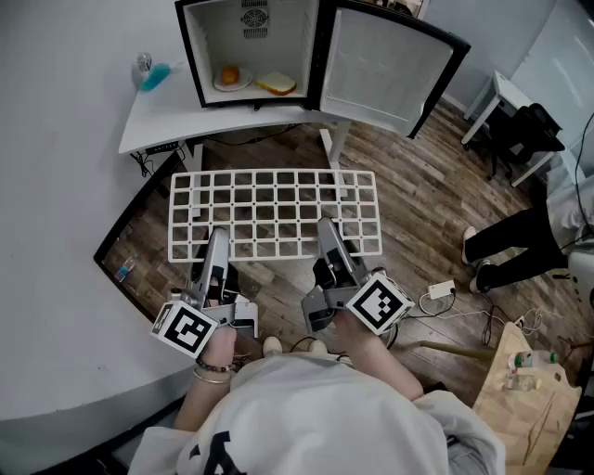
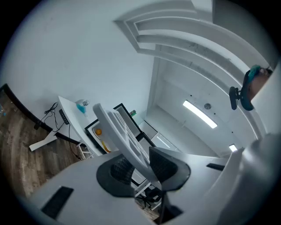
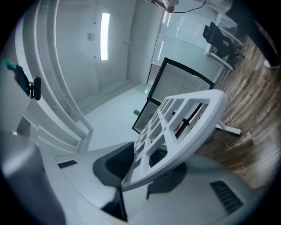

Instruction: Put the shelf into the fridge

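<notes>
Wooden planks cover the floor (image 1: 408, 213) of the room, and a white wall (image 1: 56, 186) runs along the left side. We stand in front of a white table (image 1: 167, 121), on which a small fridge (image 1: 251, 19) sits with its door (image 1: 380, 65) swung open to the right. Farther right we see another white desk (image 1: 501, 93), a black chair (image 1: 529, 130) and a person's legs (image 1: 506, 246) in dark trousers.

We hold the white grid shelf (image 1: 274, 213) in the air above the floor, roughly level, between us and the table, not yet inside the fridge. Our left gripper (image 1: 218, 238) is clamped on the left part of its near edge, and our right gripper (image 1: 327, 228) on the right part. In both gripper views the dark pads (image 2: 120, 169) press on the white frame from two sides.

On the fridge bottom lie a plate (image 1: 232, 79) with something orange and, just beside it, a slice of bread (image 1: 276, 84). A small blue thing (image 1: 153, 74) stands on the table left of the fridge.
</notes>
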`<state>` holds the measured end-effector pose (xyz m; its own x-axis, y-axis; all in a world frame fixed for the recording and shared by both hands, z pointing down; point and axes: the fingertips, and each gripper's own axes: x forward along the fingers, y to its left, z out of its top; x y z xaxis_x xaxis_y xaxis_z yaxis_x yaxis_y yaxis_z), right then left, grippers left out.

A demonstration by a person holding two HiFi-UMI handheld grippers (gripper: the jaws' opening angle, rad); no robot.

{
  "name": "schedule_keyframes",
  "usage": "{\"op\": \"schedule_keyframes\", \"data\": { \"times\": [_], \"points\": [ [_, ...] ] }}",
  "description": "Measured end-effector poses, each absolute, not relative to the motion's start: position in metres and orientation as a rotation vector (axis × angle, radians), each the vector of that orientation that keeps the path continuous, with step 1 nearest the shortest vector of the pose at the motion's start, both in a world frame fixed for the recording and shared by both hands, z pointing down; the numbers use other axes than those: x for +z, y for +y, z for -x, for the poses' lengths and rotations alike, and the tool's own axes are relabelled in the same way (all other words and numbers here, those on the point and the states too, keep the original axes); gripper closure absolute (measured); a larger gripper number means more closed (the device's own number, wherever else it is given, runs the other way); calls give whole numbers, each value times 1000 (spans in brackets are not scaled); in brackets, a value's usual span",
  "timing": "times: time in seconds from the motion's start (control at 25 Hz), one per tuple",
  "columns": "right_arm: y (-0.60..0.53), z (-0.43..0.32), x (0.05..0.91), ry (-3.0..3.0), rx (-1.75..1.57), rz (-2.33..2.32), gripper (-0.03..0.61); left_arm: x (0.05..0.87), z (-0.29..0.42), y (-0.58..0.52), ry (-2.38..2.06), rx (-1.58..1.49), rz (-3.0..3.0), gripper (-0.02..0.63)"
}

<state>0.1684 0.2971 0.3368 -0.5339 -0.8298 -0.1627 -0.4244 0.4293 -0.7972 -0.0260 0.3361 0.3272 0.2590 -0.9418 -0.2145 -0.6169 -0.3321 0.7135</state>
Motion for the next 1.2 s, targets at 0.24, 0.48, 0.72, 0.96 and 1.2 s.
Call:
{"op": "schedule_keyframes", "data": {
  "times": [0.24, 0.48, 0.72, 0.96, 1.2],
  "points": [
    [297, -167, 339, 2134, -975, 1053, 479, 330, 27, 335, -1409, -866, -2038, 526],
    [297, -168, 339, 2135, -976, 1063, 479, 329, 27, 336, -1416, -856, -2044, 526],
    [299, -164, 334, 2130, -950, 1057, 479, 325, 30, 336, -1407, -855, -2071, 523],
    [296, -149, 328, 2120, -922, 1059, 479, 321, 45, 333, -1395, -855, -2093, 522],
    [291, -124, 326, 2094, -910, 1067, 479, 316, 71, 324, -1385, -846, -2121, 521]
  ]
}}
